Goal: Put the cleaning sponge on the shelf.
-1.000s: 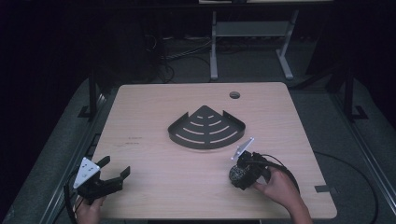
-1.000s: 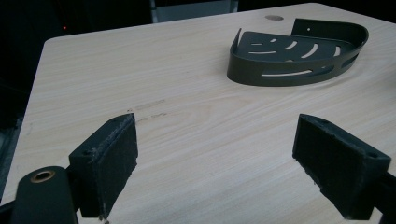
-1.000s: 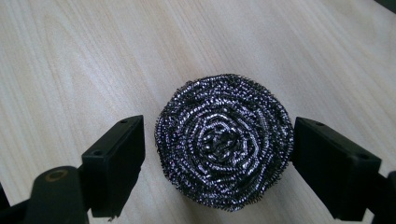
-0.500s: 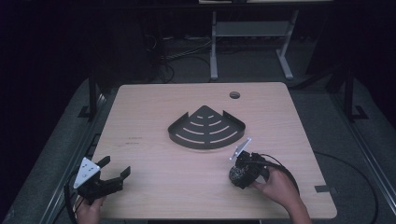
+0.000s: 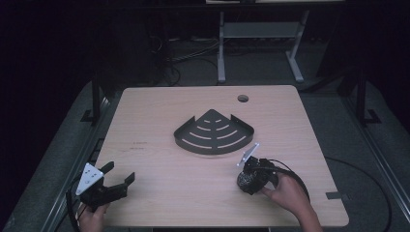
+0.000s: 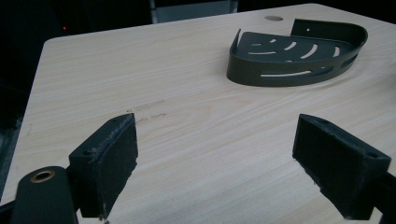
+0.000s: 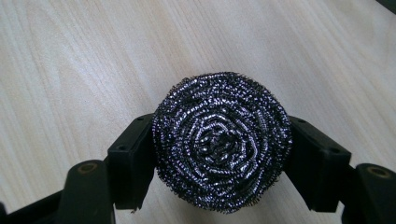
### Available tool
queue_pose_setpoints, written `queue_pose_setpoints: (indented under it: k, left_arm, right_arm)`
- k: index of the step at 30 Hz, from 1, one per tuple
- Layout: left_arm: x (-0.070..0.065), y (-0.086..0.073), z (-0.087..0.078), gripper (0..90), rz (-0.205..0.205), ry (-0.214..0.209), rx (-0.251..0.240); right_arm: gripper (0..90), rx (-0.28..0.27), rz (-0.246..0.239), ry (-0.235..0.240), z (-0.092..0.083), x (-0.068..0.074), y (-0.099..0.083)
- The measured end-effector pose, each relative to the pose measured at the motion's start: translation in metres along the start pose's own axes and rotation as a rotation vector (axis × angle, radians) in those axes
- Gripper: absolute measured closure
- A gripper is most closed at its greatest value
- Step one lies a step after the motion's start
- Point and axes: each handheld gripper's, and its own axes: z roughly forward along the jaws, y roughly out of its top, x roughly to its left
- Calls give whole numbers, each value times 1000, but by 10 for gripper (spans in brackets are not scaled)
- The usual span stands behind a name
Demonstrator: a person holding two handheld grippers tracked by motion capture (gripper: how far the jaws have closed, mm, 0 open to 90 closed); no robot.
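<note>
Steel-wool scouring ball (image 7: 222,142), round and coiled, dead centre of the right gripper view, resting on the pale wooden table (image 5: 159,121) and pinched from both sides. Right gripper (image 5: 247,181) clamped on it, jaws just closed in, pads pressed into the wire on either flank. In the high view, same ball (image 5: 245,182) low and right of centre, just below the shelf and apart from it.

Judged from this: grasp made, lift not yet begun. Left to do, most likely: raising the ball and carrying it to the black corner shower caddy (image 5: 214,133), which lies empty at the middle of the frame, slotted floor up, curved rim toward the bottom of the picture.

Left gripper (image 5: 118,178) at the lower left of the high view, jaws wide apart, nothing between them; bare wood between the pads in the left gripper view, caddy (image 6: 295,53) at the upper right there.

Room for moving: short, unobstructed stretch of tabletop between ball and caddy. Low curved wall of the caddy to clear on the way in, so some height needed first. Near table edge close under both hands at the bottom of the frame; right edge well off. Cable hole (image 5: 242,98) above the caddy, out of the way. Cable looping behind the right hand (image 5: 290,193), clear of the path.
</note>
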Motion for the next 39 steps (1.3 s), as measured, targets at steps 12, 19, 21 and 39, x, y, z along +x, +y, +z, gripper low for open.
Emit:
queue_pose_setpoints:
  k: [12, 19, 21, 39]
  left_arm:
    - [-1, 0, 0, 133, 2, -4, 1]
    - [-1, 1, 0, 133, 5, -5, 1]
    - [-1, 1, 0, 133, 4, -5, 2]
    - [-3, 1, 1, 134, 4, -9, 4]
  right_arm:
    - [304, -18, -12, 0, -13, -1, 5]
    - [304, -19, -17, 6, -20, -3, 12]
    - [304, -19, -24, 9, -22, -4, 14]
    - [305, -4, -31, 21, -35, -14, 33]
